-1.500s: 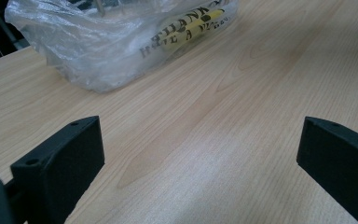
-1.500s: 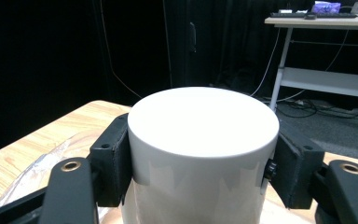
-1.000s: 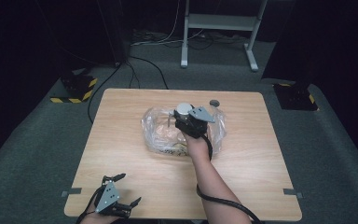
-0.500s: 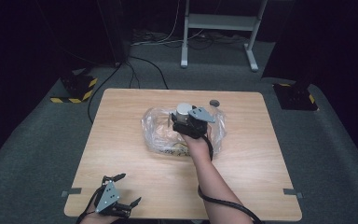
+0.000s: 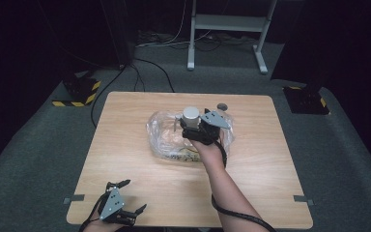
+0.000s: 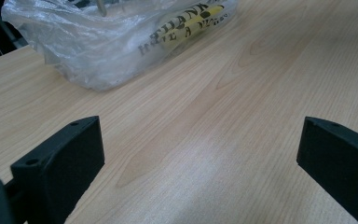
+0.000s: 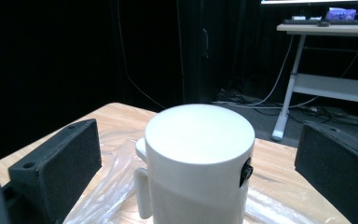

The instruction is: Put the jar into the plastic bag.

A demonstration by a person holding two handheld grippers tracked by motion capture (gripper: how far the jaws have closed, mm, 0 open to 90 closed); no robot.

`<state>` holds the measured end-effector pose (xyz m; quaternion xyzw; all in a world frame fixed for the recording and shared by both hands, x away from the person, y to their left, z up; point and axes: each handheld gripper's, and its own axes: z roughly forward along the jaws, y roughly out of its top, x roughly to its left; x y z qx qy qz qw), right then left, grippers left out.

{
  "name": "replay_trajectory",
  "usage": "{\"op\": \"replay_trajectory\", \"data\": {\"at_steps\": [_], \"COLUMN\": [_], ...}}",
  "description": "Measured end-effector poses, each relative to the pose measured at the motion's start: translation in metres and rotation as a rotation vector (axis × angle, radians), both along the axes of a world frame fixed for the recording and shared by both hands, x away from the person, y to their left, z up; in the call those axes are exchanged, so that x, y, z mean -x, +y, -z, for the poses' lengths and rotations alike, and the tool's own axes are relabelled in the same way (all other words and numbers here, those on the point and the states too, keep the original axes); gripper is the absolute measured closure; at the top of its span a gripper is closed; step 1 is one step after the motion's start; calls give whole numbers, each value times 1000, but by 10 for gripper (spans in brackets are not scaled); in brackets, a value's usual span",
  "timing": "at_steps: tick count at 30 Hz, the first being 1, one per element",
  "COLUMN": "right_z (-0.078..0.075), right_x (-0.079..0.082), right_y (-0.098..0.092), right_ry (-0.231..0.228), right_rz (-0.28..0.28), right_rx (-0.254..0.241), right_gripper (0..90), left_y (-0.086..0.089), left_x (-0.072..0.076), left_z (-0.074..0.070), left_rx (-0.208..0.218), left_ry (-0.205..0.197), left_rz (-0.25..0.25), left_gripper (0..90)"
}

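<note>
One white cylinder [image 7: 199,158] (small side handle) stands on clear plastic bag [image 5: 166,137].

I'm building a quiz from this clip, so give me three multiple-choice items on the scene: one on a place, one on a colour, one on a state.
1. Where does the left tool sit?
A. near corner of the table
B. on the plastic bag
C. far edge of the table

2. What colour is the cylinder between the right tool's jaws?
A. red
B. white
C. green

3. How do the right tool's jaws stand?
A. shut on the cylinder
B. shut on nothing
C. open, apart from the cylinder on both sides

Answers:
1 A, the high view shows it low at the table's near left corner.
2 B, the right gripper view shows a white body.
3 C, a gap shows between each jaw and the cylinder, which rises over the plastic bag.
</note>
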<state>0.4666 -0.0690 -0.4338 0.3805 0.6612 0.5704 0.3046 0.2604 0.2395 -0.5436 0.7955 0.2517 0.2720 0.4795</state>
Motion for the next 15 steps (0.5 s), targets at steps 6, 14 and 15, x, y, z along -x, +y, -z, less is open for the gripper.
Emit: {"op": "replay_trajectory", "data": {"at_steps": [6, 14, 15], "right_z": [-7, -13, -13], "right_x": [11, 25, 27], "right_y": [-5, -12, -14], "right_ry": [-22, -38, -40], "right_rz": [-14, -37, -40], "right_rx": [5, 10, 9], "right_gripper": [1, 1, 1], "left_y": [0, -1, -1], "left_x": [0, 0, 0], "left_z": [0, 0, 0], "left_rx": [-1, -6, -6], "left_ry": [2, 5, 5], "left_rz": [0, -1, -2], "left_gripper": [12, 12, 12]}}
